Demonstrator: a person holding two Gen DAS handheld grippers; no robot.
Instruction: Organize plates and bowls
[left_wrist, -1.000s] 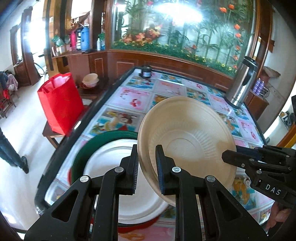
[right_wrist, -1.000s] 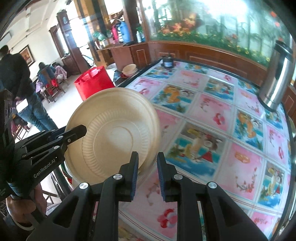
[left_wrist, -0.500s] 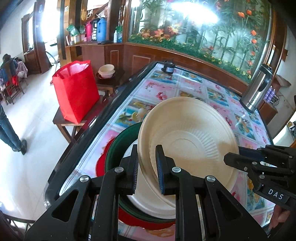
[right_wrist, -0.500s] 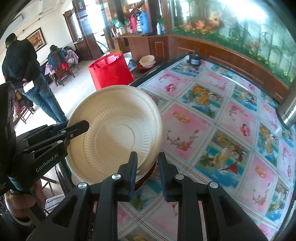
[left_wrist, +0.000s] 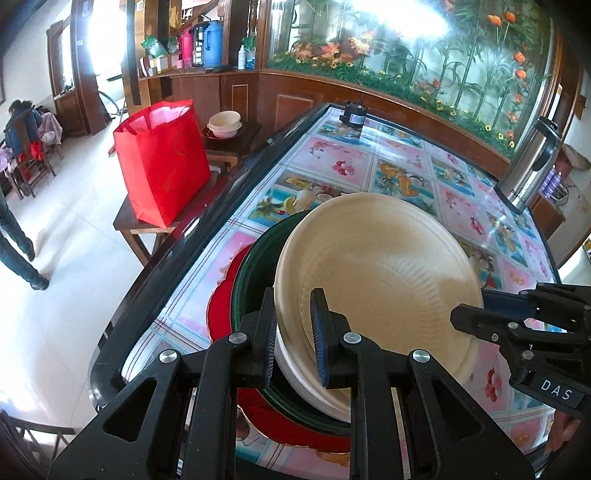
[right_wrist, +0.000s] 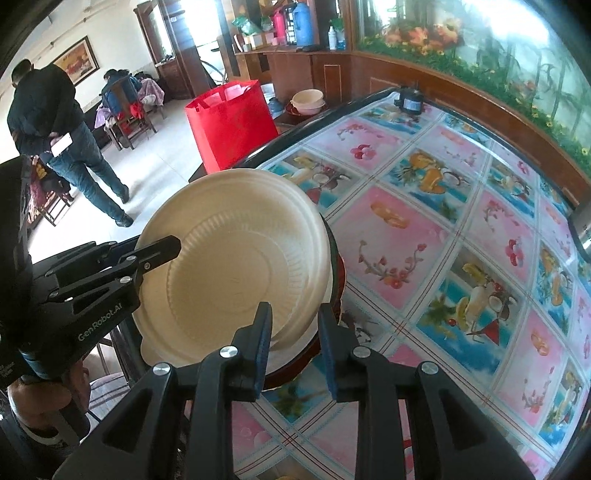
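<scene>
Plate (left_wrist: 384, 273) tilted over the stack of dishes (left_wrist: 255, 280), its near rim pinched by the left gripper (left_wrist: 293, 334); right gripper (right_wrist: 293, 345), jaws just widening, straddles the opposite rim without pressing.

hidden: white plate (left_wrist: 295, 363) mostly under beige paper bowl (left_wrist: 380, 266) | green plate (left_wrist: 255, 273) and red plate (left_wrist: 221, 306) show rims only (stack order unclear) | cut off: steel thermos (right_wrist: 583, 229)

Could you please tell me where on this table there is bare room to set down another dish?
The patterned tabletop lies bare from the plate stack across to the steel flask and the small black object at the far end. The near-left corner is crowded by the stack.
</scene>
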